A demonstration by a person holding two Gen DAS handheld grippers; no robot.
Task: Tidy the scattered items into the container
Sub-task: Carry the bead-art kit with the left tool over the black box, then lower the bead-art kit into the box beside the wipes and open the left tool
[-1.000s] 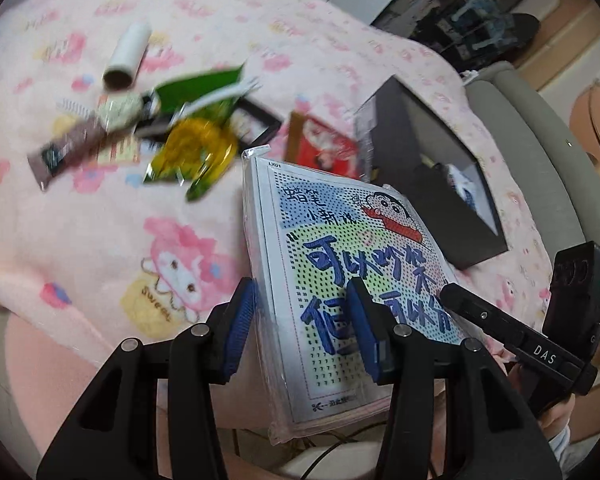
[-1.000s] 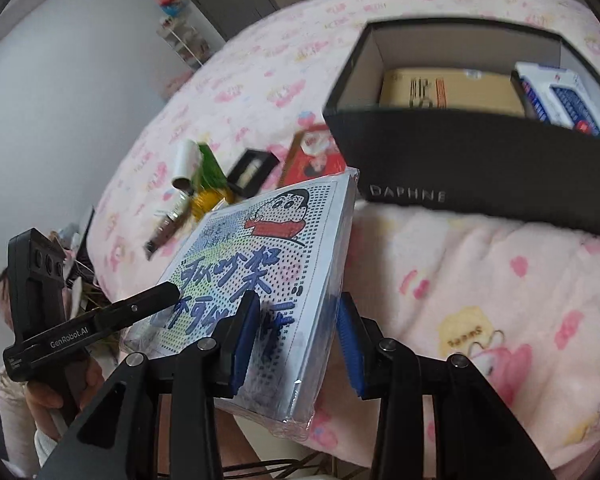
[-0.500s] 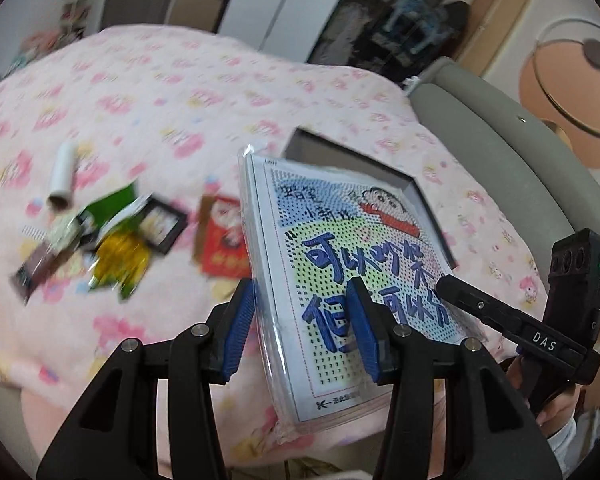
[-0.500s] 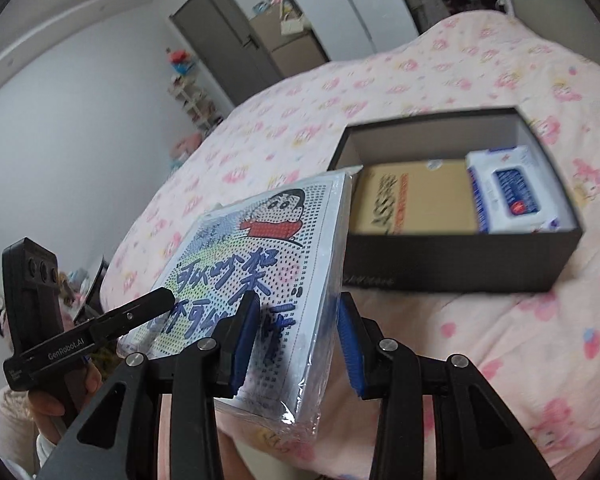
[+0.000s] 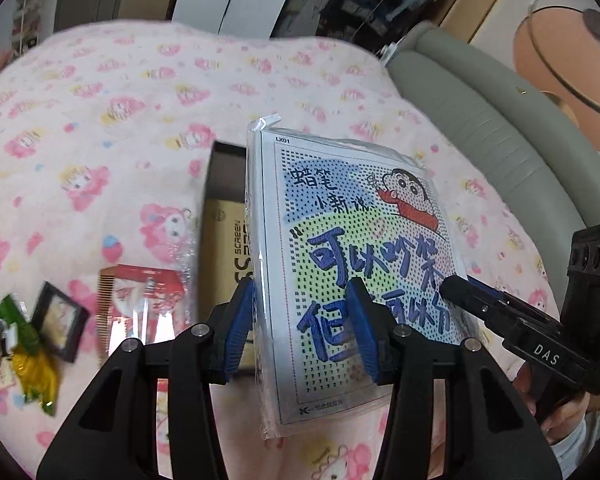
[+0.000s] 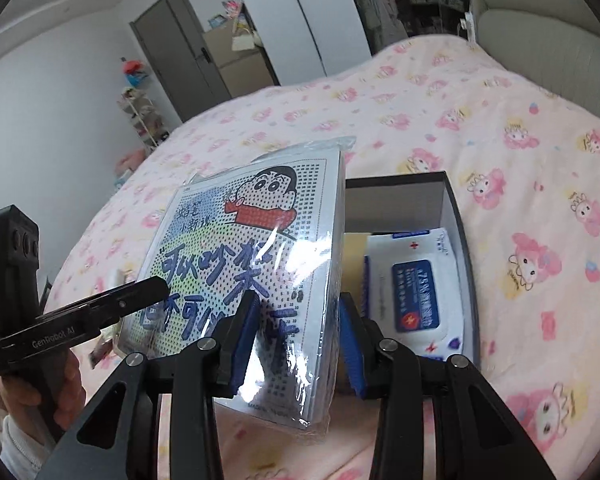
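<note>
A plastic-wrapped cartoon craft pack (image 5: 352, 248) (image 6: 260, 248) hangs tilted above the bed, held from both sides. My left gripper (image 5: 300, 332) is shut on its lower left edge, and my right gripper (image 6: 298, 340) is shut on its lower right edge. Each gripper shows in the other's view, the right gripper (image 5: 540, 332) and the left gripper (image 6: 60, 320). The black box (image 6: 458, 216) (image 5: 220, 176) lies open on the pink blanket just behind and below the pack. Inside it are a white wet-wipes pack (image 6: 416, 292) and a tan carton (image 5: 224, 256), partly hidden by the pack.
Loose items lie left of the box: a red packet with a comb (image 5: 140, 308), a small black frame (image 5: 60, 320) and green and yellow wrappers (image 5: 32, 360). A grey padded headboard (image 5: 480, 120) borders the bed on the right. A hand (image 6: 32, 392) holds the left gripper's handle.
Both grippers have carried the pack up and to the right, from beside the scattered items to just over the open box. The grip on it has stayed the same.
</note>
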